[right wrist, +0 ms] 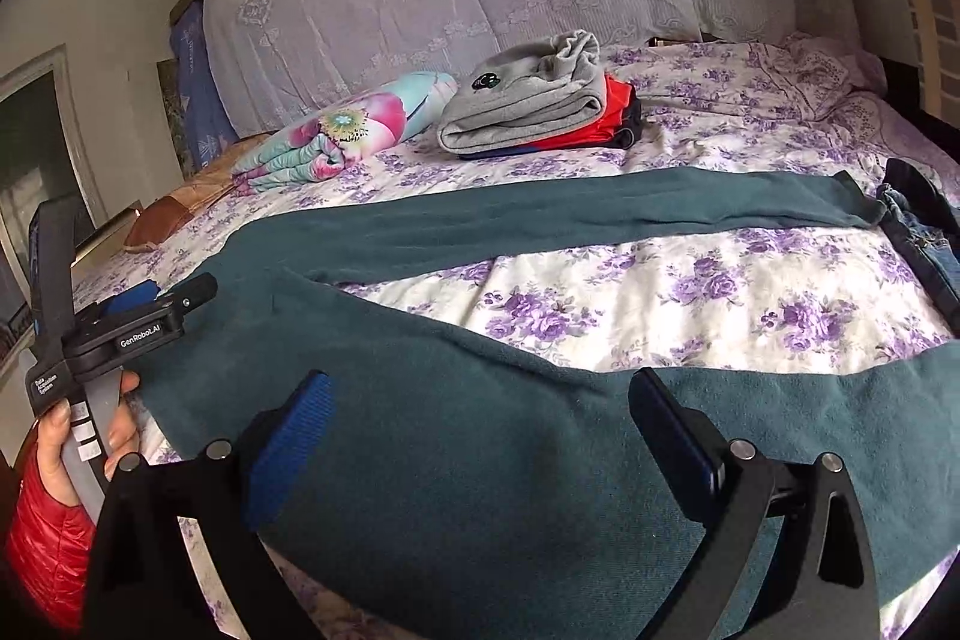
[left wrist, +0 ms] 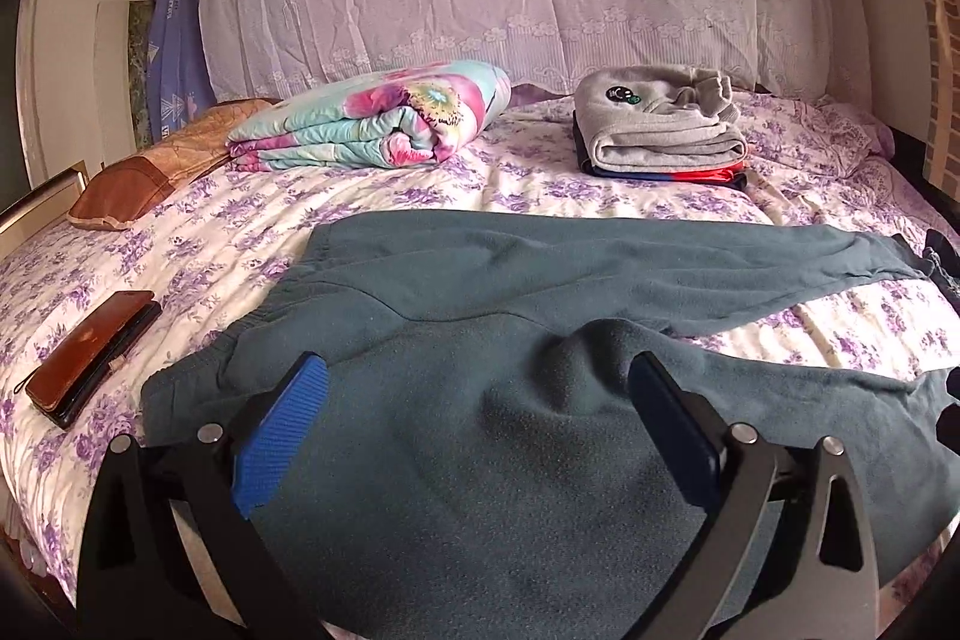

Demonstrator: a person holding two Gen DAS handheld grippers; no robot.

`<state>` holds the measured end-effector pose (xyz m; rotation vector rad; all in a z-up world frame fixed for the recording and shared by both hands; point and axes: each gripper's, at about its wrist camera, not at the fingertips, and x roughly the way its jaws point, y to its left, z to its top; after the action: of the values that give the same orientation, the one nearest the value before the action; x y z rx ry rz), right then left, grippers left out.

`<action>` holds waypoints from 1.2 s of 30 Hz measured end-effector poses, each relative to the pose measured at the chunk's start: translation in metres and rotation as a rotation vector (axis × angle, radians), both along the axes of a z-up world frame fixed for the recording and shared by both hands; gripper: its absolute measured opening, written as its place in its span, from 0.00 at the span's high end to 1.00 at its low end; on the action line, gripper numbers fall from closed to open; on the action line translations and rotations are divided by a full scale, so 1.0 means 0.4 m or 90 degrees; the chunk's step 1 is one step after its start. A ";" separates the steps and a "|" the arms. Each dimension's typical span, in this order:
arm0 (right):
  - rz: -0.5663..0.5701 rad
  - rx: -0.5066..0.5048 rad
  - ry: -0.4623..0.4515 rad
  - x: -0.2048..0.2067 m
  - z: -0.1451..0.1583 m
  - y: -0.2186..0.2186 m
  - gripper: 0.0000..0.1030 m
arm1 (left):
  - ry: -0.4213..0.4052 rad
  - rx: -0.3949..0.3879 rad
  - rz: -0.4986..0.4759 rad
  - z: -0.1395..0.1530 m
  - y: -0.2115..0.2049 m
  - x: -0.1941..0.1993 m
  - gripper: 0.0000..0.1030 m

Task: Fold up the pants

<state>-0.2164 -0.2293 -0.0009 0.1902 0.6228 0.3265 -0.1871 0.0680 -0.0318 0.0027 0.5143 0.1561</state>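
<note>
A bed (left wrist: 252, 232) in a purple-flowered sheet is filling both views, and the teal pants (left wrist: 480, 280) are lying spread across its near half, waist to the left, legs splaying apart to the right. A rolled floral quilt (left wrist: 384, 118) and a stack of folded clothes (left wrist: 660, 130) (grey on top) are sitting at the far side. The left gripper (left wrist: 477, 385) is hovering spread over the seat; the right gripper (right wrist: 480, 400) is hanging open above the near leg. A brown wallet (left wrist: 90, 358) is resting at the left.

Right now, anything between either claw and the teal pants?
Nothing visible. Both claws are open directly over the teal pants: left claw near the waistband, right claw over the near leg. The phone and folded clothes lie off to the side on the bed.
</note>
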 end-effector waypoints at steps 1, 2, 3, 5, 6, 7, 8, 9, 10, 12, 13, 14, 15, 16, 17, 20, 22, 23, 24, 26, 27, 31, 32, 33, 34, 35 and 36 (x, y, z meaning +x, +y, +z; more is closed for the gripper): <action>0.000 0.004 0.003 0.002 -0.001 -0.002 0.04 | -0.004 -0.001 -0.002 0.002 -0.001 -0.004 0.05; 0.001 0.008 0.005 0.004 -0.002 -0.004 0.04 | -0.006 -0.002 -0.004 0.003 -0.001 -0.005 0.05; 0.002 0.011 0.008 0.006 -0.004 -0.005 0.04 | -0.007 -0.003 -0.007 0.003 -0.002 -0.006 0.05; 0.005 0.015 0.012 0.009 -0.006 -0.006 0.04 | -0.007 -0.004 -0.010 0.003 -0.005 -0.007 0.05; 0.006 0.017 0.013 0.009 -0.007 -0.007 0.04 | -0.006 -0.005 -0.011 0.003 -0.008 -0.008 0.05; 0.007 0.019 0.013 0.009 -0.007 -0.007 0.04 | -0.005 -0.008 -0.016 0.003 -0.009 -0.010 0.05; 0.006 0.020 0.013 0.008 -0.007 -0.007 0.04 | -0.002 -0.012 -0.024 0.003 -0.010 -0.010 0.05; 0.006 0.020 0.012 0.008 -0.006 -0.008 0.04 | 0.001 -0.018 -0.033 0.002 -0.010 -0.010 0.05; 0.008 0.021 0.012 0.008 -0.006 -0.008 0.04 | 0.003 -0.025 -0.042 0.002 -0.008 -0.009 0.05; 0.017 0.029 0.018 0.011 -0.004 -0.010 0.04 | 0.007 -0.039 -0.063 0.011 0.005 0.000 0.05; 0.021 0.037 0.025 0.017 -0.004 -0.014 0.04 | 0.008 -0.042 -0.070 0.021 0.017 0.010 0.05; 0.025 0.045 0.035 0.025 -0.001 -0.020 0.04 | 0.011 -0.041 -0.071 0.032 0.033 0.024 0.05; 0.030 0.056 0.044 0.035 0.003 -0.028 0.04 | 0.015 -0.041 -0.067 0.046 0.053 0.042 0.05; 0.035 0.067 0.050 0.044 0.008 -0.036 0.04 | 0.017 -0.044 -0.058 0.063 0.078 0.062 0.05; 0.034 0.076 0.049 0.053 0.016 -0.046 0.04 | 0.017 -0.051 -0.047 0.077 0.103 0.081 0.05; 0.008 0.081 0.031 0.078 0.042 -0.064 0.04 | 0.028 -0.070 -0.018 0.108 0.172 0.154 0.05; 0.006 0.077 0.029 0.100 0.056 -0.065 0.04 | 0.046 -0.073 -0.003 0.116 0.198 0.202 0.05; 0.006 0.069 0.030 0.114 0.063 -0.061 0.04 | 0.052 -0.069 0.002 0.117 0.205 0.225 0.05; 0.006 0.059 0.031 0.128 0.071 -0.056 0.04 | 0.053 -0.062 0.006 0.119 0.207 0.246 0.05; 0.012 0.032 0.031 0.164 0.093 -0.043 0.04 | 0.049 -0.040 0.017 0.125 0.206 0.290 0.05; 0.017 0.018 0.027 0.184 0.105 -0.035 0.04 | 0.044 -0.032 0.023 0.128 0.204 0.311 0.05; 0.013 -0.018 0.014 0.255 0.128 -0.016 0.04 | 0.042 -0.053 -0.007 0.116 0.203 0.396 0.05; 0.013 -0.010 0.015 0.268 0.125 -0.015 0.04 | 0.041 -0.069 -0.014 0.103 0.210 0.412 0.05; 0.016 0.003 0.020 0.280 0.118 -0.016 0.04 | 0.041 -0.089 -0.021 0.082 0.222 0.426 0.05; 0.021 0.013 0.028 0.291 0.109 -0.015 0.04 | 0.047 -0.115 -0.026 0.054 0.237 0.436 0.05; 0.031 0.016 0.038 0.303 0.097 -0.012 0.04 | 0.077 -0.144 -0.025 0.021 0.256 0.451 0.05; 0.041 0.010 0.047 0.319 0.087 -0.007 0.04 | 0.125 -0.176 -0.021 -0.002 0.271 0.469 0.05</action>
<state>-0.0889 -0.2322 0.0338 0.1980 0.7010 0.3878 0.0005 0.1763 -0.0327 -0.2458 0.7281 0.0520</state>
